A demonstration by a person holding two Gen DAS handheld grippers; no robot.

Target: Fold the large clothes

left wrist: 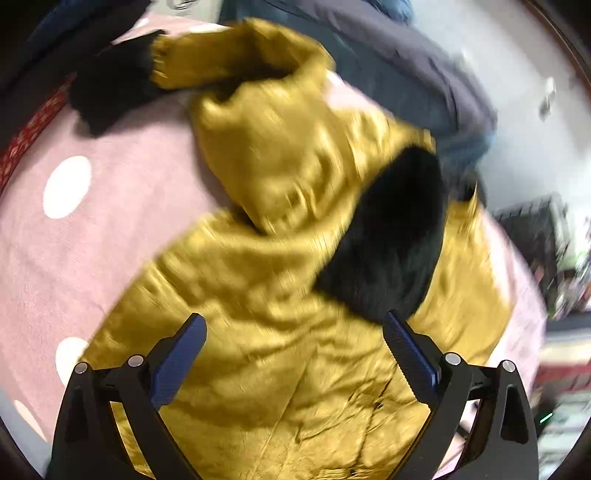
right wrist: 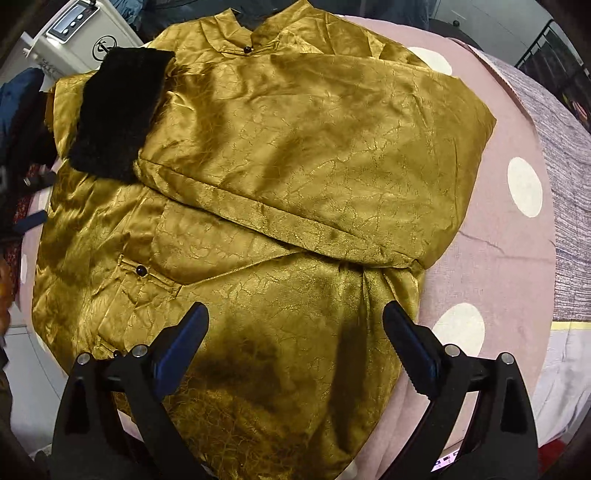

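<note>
- Left view: my left tongs (left wrist: pixel 293 325) are spread wide with nothing between them. They hang just over the gold jacket (left wrist: pixel 280 266).
- Left view: the jacket lies rumpled on a pink blanket (left wrist: pixel 110 229) with big white dots (left wrist: pixel 66 186). This picture is blurry, so I cannot see small things on it.
- Left view: one furry black cuff (left wrist: pixel 391 236) lies on top of the gold cloth, a bit past my right finger (left wrist: pixel 408 356).
- Left view: another black cuff (left wrist: pixel 114 77) is far off at the end of a gold sleeve (left wrist: pixel 229 51) that reaches out over the blanket.
- Left view: a dark gray cloth (left wrist: pixel 406 66) lies beyond the jacket.
- Right view: my right tongs (right wrist: pixel 295 323) are also spread wide and hold nothing. They hang over the bottom part of the same jacket (right wrist: pixel 295 155).
- Right view: the jacket lies face up on the pink blanket (right wrist: pixel 491 258). One sleeve (right wrist: pixel 314 147) is folded across the chest, and its black cuff (right wrist: pixel 118 114) rests on the far left side.
- Right view: the collar (right wrist: pixel 236 33) is at the far end, with a small black button (right wrist: pixel 246 49) at the neck. Another black button (right wrist: pixel 141 271) sits lower down, near my left finger (right wrist: pixel 181 347).
- Right view: a white machine (right wrist: pixel 81 33) stands beyond the jacket, at the top left.
- Right view: a gray striped cloth (right wrist: pixel 569 177) lies at the right edge of the blanket.
</note>
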